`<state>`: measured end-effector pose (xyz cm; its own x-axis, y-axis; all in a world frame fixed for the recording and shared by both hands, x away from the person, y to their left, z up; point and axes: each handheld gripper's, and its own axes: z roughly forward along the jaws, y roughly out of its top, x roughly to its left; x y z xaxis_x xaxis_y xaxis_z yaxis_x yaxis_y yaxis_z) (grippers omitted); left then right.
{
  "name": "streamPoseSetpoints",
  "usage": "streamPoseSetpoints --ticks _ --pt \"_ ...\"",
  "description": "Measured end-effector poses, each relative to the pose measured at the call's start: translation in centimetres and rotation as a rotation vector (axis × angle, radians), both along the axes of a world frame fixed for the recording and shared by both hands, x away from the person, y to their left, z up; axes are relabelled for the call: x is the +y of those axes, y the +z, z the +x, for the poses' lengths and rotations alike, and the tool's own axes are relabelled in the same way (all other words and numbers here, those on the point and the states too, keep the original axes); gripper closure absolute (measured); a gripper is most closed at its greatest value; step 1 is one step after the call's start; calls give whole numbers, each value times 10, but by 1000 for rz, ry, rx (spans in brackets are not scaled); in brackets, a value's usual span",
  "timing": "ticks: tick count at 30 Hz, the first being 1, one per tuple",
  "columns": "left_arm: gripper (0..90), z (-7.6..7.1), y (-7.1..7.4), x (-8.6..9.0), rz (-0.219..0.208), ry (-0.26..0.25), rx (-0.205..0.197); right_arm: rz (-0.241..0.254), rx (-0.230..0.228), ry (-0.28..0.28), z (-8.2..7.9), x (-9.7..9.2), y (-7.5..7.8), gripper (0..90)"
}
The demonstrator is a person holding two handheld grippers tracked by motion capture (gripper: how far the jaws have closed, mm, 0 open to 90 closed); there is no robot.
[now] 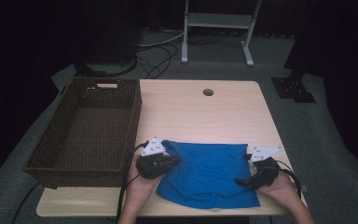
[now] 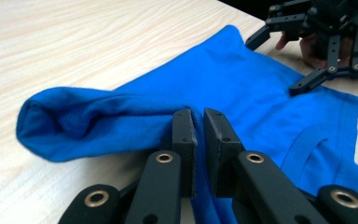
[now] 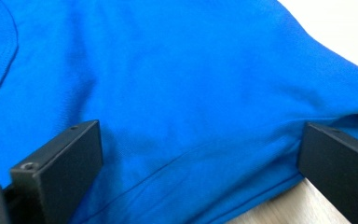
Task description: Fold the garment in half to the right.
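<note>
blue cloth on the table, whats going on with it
A person works a blue shirt lying on the wooden table. The left hand-held gripper is shut on a folded edge of it. The right hand-held gripper sits open at the opposite edge. A wicker basket stands empty at the left.

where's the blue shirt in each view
High view: blue shirt lies at the table's near edge, between the two grippers.
Left gripper view: centre to right, a fold pinched in the left gripper.
Right gripper view: covers most of the frame.
Shared landmark: the light wooden table.
</note>
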<state>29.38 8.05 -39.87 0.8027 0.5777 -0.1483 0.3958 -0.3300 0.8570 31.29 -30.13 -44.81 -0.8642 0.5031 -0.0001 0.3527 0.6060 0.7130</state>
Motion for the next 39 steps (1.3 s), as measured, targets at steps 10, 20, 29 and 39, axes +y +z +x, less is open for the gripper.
streamPoseSetpoints --ticks 10,20,29,39 --pt "832 7 22 -16 4 -52 -48 -2 2 16 6 17 0 0" --pt "832 10 33 -37 15 -106 -75 -6 -2 37 11 33 1 2" --pt "831 11 35 -35 16 -102 -81 104 -53 83 16 48 27 6" --pt "831 10 37 -35 21 -109 -87 97 -35 256 44 122 24 6"
